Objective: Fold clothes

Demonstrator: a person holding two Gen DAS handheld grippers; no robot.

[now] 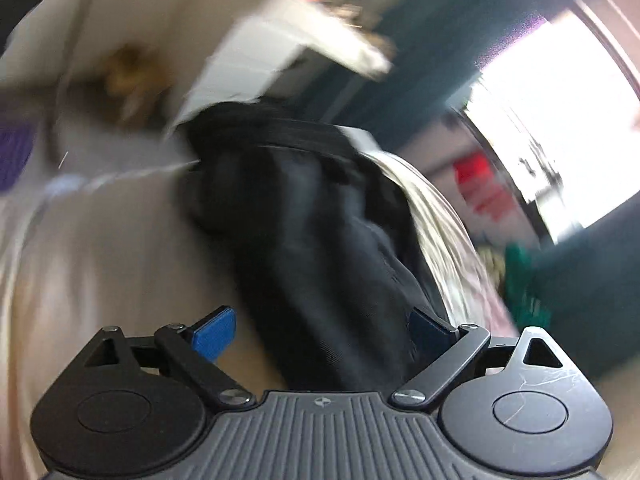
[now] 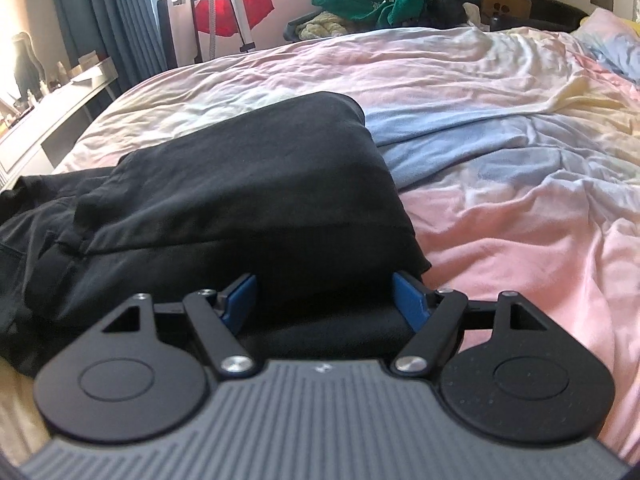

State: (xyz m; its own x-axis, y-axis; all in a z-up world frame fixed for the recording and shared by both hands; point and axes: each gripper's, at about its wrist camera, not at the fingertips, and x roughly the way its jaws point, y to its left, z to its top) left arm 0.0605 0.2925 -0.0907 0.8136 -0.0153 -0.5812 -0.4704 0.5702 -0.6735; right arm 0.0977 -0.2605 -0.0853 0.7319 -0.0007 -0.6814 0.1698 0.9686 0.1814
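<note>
A: Right wrist view first. Where's the garment?

B: Black garment lies on the bed, on the pastel pink, blue and cream cover. Folded into a thick stack, an upper layer lying over a lower one. Its long axis runs from the camera's near edge away and up toward the far side of the bed, leaning slightly right. A looser, crumpled part spreads to the left.

A: Right hand-held gripper?

B: Right hand-held gripper has its blue pads spread wide, the near edge of the stack sitting between them. Not pinching; cloth fills the gap.

A: Left wrist view?

B: Heavy motion blur. The black garment appears as a long dark strip running from the near edge away and slightly left, over a pale cover. Left hand-held gripper has its jaws apart too, blue pad clear on the left, the other one half in shadow against the cloth. The fabric passes between them.

A: Background?

B: Teal curtains, something red by the window, green clothes pile past the bed.
</note>
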